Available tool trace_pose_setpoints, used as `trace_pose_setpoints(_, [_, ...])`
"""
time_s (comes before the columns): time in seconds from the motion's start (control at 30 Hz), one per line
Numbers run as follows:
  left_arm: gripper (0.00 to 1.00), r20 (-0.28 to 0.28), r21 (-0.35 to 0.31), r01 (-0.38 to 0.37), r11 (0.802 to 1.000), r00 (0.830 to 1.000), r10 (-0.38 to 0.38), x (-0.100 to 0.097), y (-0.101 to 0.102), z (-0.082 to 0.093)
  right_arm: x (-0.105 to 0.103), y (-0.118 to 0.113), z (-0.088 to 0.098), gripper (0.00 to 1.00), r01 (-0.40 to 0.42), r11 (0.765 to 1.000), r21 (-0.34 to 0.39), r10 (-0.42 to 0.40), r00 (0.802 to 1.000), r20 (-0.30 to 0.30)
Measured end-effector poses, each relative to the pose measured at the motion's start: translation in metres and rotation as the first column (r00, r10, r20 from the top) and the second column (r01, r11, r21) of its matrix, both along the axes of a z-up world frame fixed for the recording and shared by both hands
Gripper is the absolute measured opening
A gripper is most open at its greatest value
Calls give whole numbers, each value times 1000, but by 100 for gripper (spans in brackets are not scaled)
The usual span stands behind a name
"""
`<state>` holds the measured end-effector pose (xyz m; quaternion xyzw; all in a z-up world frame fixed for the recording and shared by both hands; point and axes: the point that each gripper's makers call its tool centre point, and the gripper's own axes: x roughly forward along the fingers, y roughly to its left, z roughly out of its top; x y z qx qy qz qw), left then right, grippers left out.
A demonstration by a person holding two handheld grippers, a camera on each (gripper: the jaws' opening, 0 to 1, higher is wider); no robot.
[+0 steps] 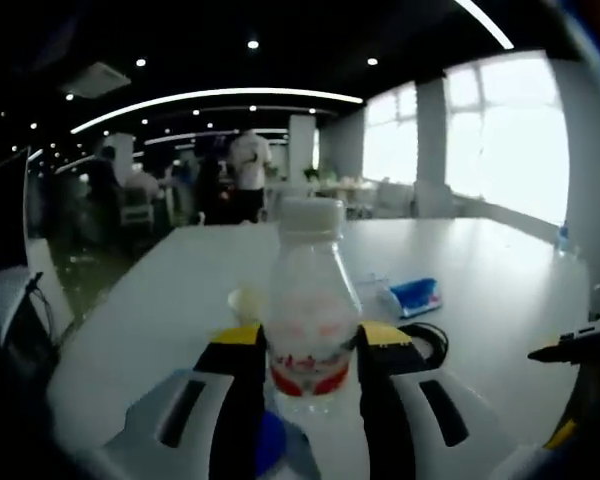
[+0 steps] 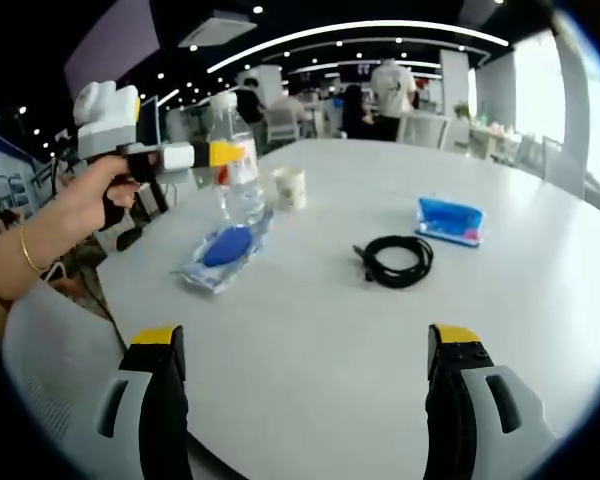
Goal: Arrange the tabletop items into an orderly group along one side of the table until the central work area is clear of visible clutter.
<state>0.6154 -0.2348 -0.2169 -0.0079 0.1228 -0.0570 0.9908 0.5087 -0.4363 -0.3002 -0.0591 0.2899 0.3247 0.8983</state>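
Bottle [image 1: 313,300] in left gripper [image 1: 310,385]

The black cable coil [image 2: 398,261] serves as landmark on the white tabletop [image 2: 320,340]. Between the coil and the right tongs [image 2: 305,400], which stand wide apart, the surface lies bare. Beyond the coil to its right lies a blue packet [image 2: 450,221]. To the coil's left a clear bag with a blue item [image 2: 223,252] blocks the way, with the bottle [image 2: 236,165] clamped in the left tongs [image 2: 225,154] just behind it and a paper cup [image 2: 289,187] near.
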Motion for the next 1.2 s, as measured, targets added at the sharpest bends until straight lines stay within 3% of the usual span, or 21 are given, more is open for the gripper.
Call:
trace_pose_setpoints(0.17, [33, 17, 11, -42, 999, 999, 42, 9, 24, 10, 2, 0, 3, 100, -1, 1000, 1, 1, 1000, 18])
trace_pose_setpoints(0.53, [33, 29, 25, -97, 995, 995, 97, 34, 62, 17, 3, -3, -3, 100, 8, 1000, -12, -8, 1000, 0])
trace_pose_setpoints(0.67, [33, 38, 28, -111, 993, 993, 110, 45, 74, 19, 2, 0, -3, 100, 9, 1000, 22, -8, 1000, -20])
trace_pose_setpoints(1.2, [33, 15, 49, -124, 991, 992, 123, 97, 120, -12, -1, 3, -26, 100, -8, 1000, 3, 8, 994, -106])
